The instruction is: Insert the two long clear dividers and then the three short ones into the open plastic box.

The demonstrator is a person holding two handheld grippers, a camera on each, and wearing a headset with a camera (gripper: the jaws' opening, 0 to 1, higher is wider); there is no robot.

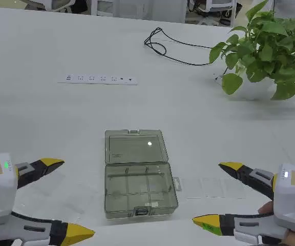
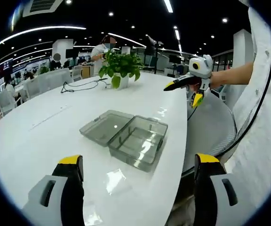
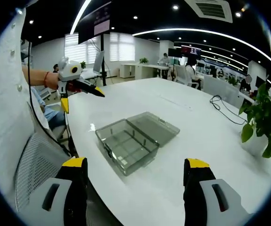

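A smoky clear plastic box point(image 1: 140, 191) lies open mid-table, its lid point(image 1: 135, 146) folded flat behind it. Thin clear walls inside seem to split it into compartments. Flat clear divider pieces point(image 1: 205, 187) lie just right of the box, and another clear piece point(image 2: 114, 181) lies on the table at its left. My left gripper point(image 1: 75, 198) is open at the lower left, apart from the box. My right gripper point(image 1: 209, 193) is open at the lower right, jaws either side of the clear pieces. Each gripper view shows the box point(image 2: 138, 141) point(image 3: 126, 146) ahead and the other gripper point(image 2: 181, 96) point(image 3: 83, 102) beyond it.
A white power strip point(image 1: 97, 79) lies further back, with a black cable point(image 1: 163, 46) behind it. A potted plant point(image 1: 268, 51) stands at the back right. The table's near edge runs just below the grippers. A mesh chair point(image 3: 41, 160) sits beside the table.
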